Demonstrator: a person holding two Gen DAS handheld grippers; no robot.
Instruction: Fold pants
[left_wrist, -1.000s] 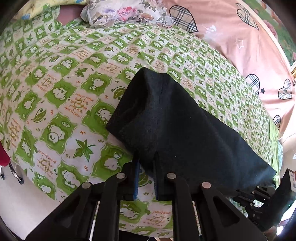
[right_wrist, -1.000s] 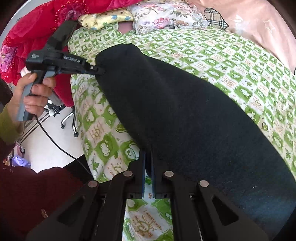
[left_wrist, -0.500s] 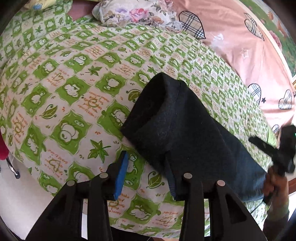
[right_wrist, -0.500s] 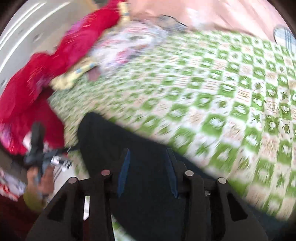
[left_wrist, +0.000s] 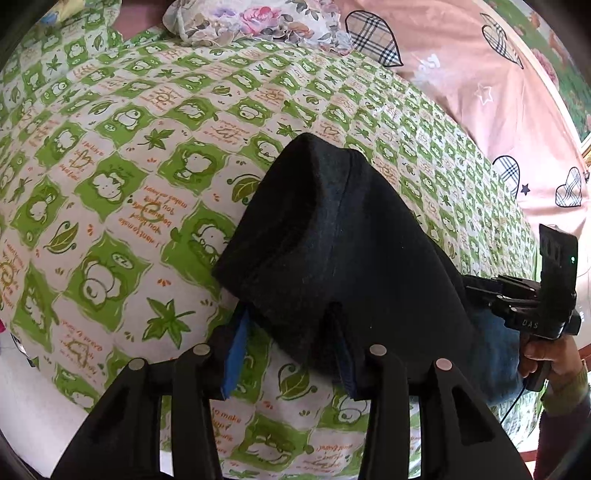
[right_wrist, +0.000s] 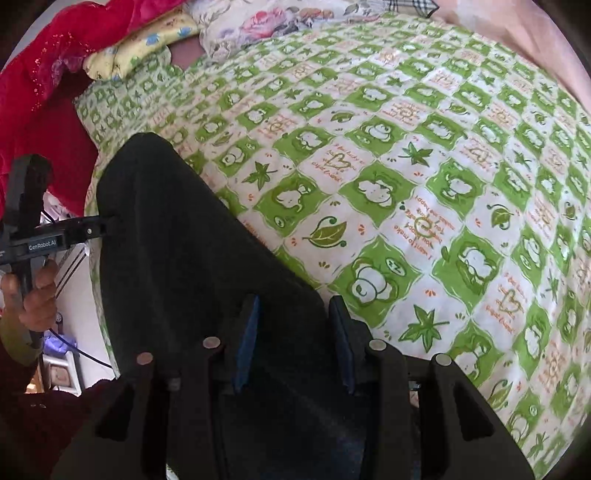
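Lying folded along bed near edge, pants; left gripper jaws opening around pants corner, right gripper jaws apart over pants; far bed side lying bare.

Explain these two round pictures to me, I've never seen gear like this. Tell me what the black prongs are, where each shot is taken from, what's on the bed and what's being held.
There is no robot here. A person holds a hand-operated two-finger gripper in each hand, and each one carries a wide-angle camera looking along its fingers. One picture is from the left gripper, the other from the right gripper; the black prongs at the bottom are their own fingers. Each view also catches the other tool and the hand holding it at its edge. On the green and white cartoon-print bedspread lies a pair of folded dark pants. Floral pillows sit at the far end. Neither gripper holds anything: the left jaws are opening around the pants' edge, and the right jaws stand open over the pants.
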